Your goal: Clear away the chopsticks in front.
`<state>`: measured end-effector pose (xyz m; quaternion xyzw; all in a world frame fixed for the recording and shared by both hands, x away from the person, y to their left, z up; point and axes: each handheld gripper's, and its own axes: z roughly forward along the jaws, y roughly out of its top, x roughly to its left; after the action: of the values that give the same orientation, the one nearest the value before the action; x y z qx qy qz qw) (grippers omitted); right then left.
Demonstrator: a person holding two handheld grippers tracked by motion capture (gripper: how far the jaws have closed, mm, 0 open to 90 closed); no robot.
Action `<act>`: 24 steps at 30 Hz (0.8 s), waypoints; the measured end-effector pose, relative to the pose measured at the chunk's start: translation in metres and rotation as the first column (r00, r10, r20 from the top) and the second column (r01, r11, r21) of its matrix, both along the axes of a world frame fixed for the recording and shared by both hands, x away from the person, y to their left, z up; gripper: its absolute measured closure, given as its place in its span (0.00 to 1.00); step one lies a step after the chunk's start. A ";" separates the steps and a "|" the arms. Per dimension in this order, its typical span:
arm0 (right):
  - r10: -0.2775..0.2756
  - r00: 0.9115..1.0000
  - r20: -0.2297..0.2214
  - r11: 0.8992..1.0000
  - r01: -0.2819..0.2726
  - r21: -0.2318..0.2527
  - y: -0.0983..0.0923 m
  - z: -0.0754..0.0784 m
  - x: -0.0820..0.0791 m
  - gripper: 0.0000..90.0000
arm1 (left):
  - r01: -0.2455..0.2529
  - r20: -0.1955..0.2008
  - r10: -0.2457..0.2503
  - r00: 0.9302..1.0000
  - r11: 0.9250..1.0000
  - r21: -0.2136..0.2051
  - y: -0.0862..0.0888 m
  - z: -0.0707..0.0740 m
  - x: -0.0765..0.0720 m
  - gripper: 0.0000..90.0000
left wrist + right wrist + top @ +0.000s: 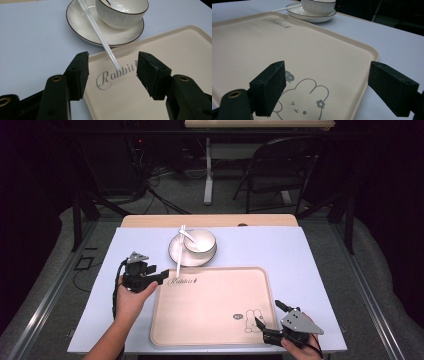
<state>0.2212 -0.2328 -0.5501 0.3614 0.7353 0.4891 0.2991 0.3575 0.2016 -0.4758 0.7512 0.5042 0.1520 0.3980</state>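
Left gripper view: left gripper jaws stand apart, gripping nothing; white chopsticks' tip lies between them on the tray. Right gripper jaws spread wide, empty, straddling the tray corner.

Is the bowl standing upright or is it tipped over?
Upright. The bowl sits on its base on the saucer, rim facing up, with a white spoon inside.

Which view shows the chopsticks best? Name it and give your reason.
The left gripper view: the white chopsticks run large and sharp from the plate down onto the tray. The high view shows them small and thin beside the bowl. The right gripper view catches one short end by the plate.
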 end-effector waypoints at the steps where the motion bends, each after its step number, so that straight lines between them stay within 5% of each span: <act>1: 0.002 1.000 0.001 1.000 -0.002 -0.002 0.000 0.000 0.000 0.16 | -0.004 0.001 0.004 1.000 1.000 -0.003 0.001 0.002 0.003 0.48; 11: 0.002 1.000 -0.001 1.000 -0.002 -0.004 0.000 0.000 0.000 0.16 | -0.008 0.005 0.008 1.000 1.000 0.000 0.003 0.012 0.023 0.52; 21: 0.002 1.000 0.000 1.000 -0.002 -0.005 0.001 0.000 0.000 0.16 | -0.039 -0.040 0.038 0.998 0.999 -0.018 0.003 0.011 0.045 0.53; 24: 0.004 1.000 -0.001 1.000 -0.004 -0.006 0.001 0.000 0.000 0.16 | -0.050 -0.066 0.046 0.997 0.997 -0.058 0.004 0.009 0.055 0.56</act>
<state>0.2211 -0.2321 -0.5501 0.3592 0.7375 0.4875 0.2990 0.4123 0.2057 -0.4667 0.7311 0.5390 0.1223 0.4000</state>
